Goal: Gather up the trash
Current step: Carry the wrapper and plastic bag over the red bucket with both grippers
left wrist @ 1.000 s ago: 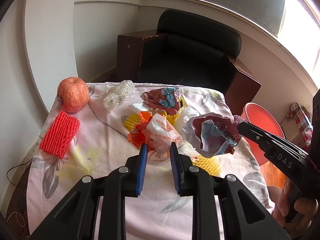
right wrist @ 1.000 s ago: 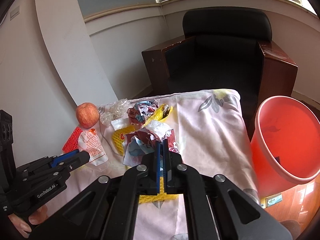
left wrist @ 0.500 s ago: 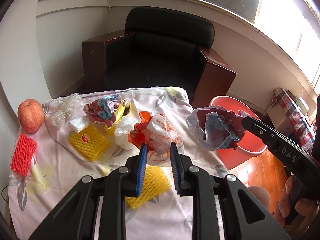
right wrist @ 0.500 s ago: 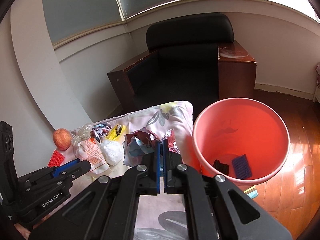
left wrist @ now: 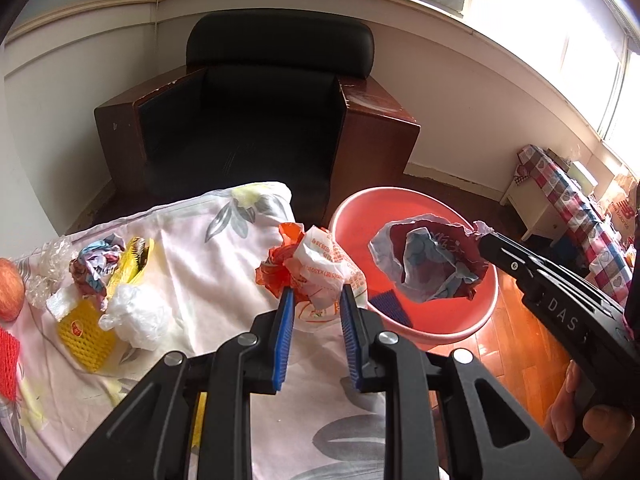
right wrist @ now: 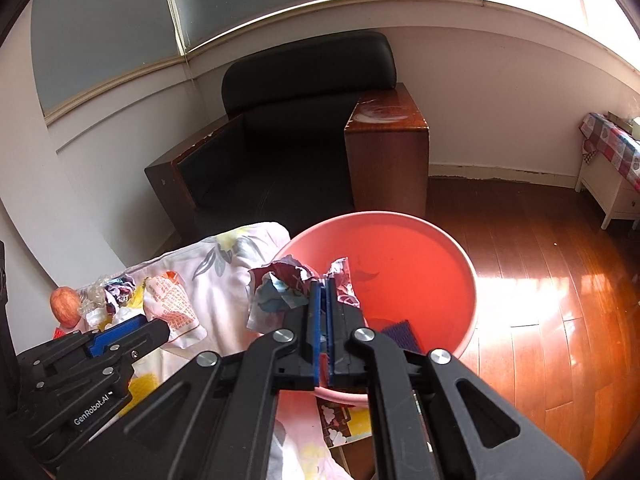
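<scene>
Over the red basin (right wrist: 448, 248), at twelve o'clock from the right gripper (right wrist: 323, 280): a crumpled maroon-and-blue wrapper (right wrist: 280, 292), pinched at one torn edge between fully closed jaws. Held there, judging by the task, so that a release drops it straight in; seen from the left wrist, hanging at two o'clock above the basin's open mouth (left wrist: 436, 264), clear of the rim. Looks light and stiff, foil-like, creased into a loose cup, pale grey on its inner face, ragged along the top.

At twelve o'clock from the left gripper (left wrist: 316, 294): a white paper wrapper with orange print (left wrist: 324, 268), bunched with a scrap of orange plastic, clamped between the blue pads with jaws part-way closed on the wad. Carried high, above the cloth's right edge and just short of the basin, probably the second piece bound for the same drop. Crushed and springy, likely to fall free easily.

Down in the basin, at five o'clock of its floor: a dark blue mesh piece (right wrist: 400, 334), already binned.

Back on the flowered tablecloth (left wrist: 192, 232), at nine to ten o'clock: more litter awaiting collection, namely yellow foam net (left wrist: 86, 334), a clear plastic bag (left wrist: 136, 316), another crumpled wrapper (left wrist: 96, 264). An apple (left wrist: 10, 296) at the far left edge, probably not trash.
</scene>
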The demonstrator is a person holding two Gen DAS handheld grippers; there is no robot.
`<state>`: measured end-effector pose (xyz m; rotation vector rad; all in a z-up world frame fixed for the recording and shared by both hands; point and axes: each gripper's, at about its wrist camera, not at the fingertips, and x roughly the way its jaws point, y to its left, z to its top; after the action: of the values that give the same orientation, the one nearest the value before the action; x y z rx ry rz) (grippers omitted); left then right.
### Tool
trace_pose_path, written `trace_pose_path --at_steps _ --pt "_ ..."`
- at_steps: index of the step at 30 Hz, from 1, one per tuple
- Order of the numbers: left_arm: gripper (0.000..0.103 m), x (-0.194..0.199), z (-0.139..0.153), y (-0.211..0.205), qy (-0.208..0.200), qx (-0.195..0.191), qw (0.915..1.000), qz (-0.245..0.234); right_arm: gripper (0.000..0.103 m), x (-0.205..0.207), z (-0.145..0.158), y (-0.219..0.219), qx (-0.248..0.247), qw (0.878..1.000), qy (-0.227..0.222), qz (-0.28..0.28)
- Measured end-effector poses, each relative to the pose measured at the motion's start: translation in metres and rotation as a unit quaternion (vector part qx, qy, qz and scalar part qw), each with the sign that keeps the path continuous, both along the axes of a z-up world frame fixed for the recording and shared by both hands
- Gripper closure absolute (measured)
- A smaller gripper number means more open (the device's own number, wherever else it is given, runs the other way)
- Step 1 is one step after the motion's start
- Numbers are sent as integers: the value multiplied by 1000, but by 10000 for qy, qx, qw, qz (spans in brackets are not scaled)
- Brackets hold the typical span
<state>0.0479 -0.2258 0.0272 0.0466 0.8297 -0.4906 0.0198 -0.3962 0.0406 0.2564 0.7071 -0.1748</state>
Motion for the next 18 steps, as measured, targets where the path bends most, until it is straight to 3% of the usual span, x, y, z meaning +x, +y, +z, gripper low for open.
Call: trace_pose_path --at_steps 18 --pt "81 43 -21 -101 664 428 9951 -600 101 15 -27 -56 -126 9977 417 -521"
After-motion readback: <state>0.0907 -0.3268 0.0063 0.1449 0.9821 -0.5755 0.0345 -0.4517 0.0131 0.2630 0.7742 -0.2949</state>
